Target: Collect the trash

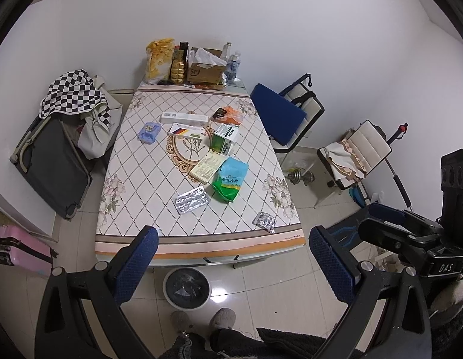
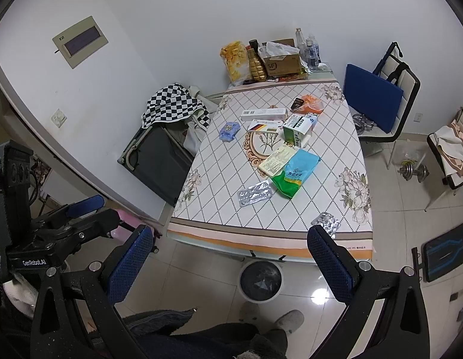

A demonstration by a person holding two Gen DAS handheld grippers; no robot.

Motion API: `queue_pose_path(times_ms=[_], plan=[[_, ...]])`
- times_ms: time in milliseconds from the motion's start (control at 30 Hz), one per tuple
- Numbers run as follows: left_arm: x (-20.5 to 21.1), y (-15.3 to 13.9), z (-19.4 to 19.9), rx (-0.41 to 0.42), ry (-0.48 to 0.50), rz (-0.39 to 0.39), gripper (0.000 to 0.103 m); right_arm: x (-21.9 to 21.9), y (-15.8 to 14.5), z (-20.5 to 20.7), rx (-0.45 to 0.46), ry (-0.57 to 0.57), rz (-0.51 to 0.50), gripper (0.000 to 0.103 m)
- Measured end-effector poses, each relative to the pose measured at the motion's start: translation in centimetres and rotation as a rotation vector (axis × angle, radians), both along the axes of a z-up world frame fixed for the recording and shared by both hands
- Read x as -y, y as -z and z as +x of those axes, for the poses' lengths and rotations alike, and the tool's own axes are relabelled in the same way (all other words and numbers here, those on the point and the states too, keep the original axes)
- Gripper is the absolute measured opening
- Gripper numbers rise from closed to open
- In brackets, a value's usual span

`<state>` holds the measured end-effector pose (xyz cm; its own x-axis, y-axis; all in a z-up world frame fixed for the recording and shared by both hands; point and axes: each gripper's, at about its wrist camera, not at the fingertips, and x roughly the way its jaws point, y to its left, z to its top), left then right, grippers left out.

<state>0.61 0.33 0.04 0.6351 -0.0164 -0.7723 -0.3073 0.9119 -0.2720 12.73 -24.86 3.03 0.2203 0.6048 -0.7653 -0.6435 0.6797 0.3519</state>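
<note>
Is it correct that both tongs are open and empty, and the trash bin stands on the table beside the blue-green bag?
Not quite. The trash bin stands on the floor at the table's near edge, as the left wrist view shows. The left tongs and right tongs are open and empty.

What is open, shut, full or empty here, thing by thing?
left tool: open, holding nothing
right tool: open, holding nothing
trash bin: on floor, lined, looks empty
cardboard box: open at top
big foil blister sheet: flat on table
suitcase: open
</note>
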Motion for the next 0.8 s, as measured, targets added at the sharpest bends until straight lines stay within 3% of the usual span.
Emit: queue_pose_path(times_ms=[800], plan=[[-0.80,0.54,-0.25,0.004,0.008,0.000,0.103,-0.83,0.50,-0.46,0.000,-0.006,-0.005,0.103]])
